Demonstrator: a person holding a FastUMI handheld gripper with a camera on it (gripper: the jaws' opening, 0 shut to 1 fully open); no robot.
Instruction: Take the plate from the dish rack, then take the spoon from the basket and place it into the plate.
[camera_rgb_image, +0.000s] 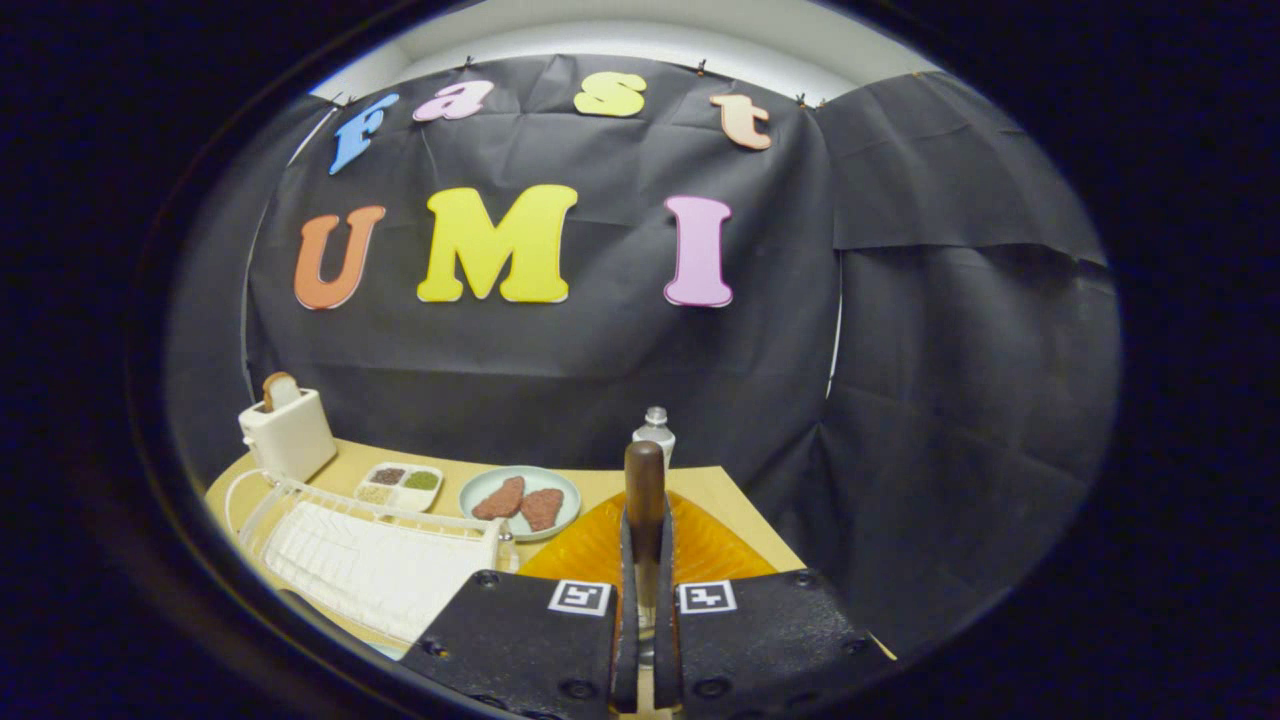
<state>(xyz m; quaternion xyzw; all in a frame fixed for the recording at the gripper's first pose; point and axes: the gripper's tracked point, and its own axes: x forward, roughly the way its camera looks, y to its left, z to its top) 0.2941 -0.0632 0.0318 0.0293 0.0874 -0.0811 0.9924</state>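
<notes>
So I had the spoon (645, 490) pinched between my jaws, both fingers (540, 640) pressed in tight on it with the brown wooden handle end sticking straight up and out ahead of them. The bowl end sat down low between the fingers where I couldn't really see it. My guess was that it was a light, stiff thing, wood up top and something shinier lower down, so nothing fragile, but a thin shaft like that could swivel or slip if the squeeze went slack. Holding it around mid-length felt like the sensible spot.

Right under and just beyond my gripper (645, 600) was an amber ribbed dish (590, 545), which I took to be the plate I needed. It looked glassy, so probably hard and a bit slick, and I'd have wanted to set the spoon down gently.

Counting outward: one spoon, one amber plate. To the left, one white dish rack (370, 560) on the worktop (710, 485). Farther back, one pale green plate (520, 500) with two reddish-brown patties, one small divided tray (402, 485) of seasonings, one white toaster (288, 432) at the far left with one slice poking out, and one little bottle (655, 430) just behind the spoon handle.
</notes>
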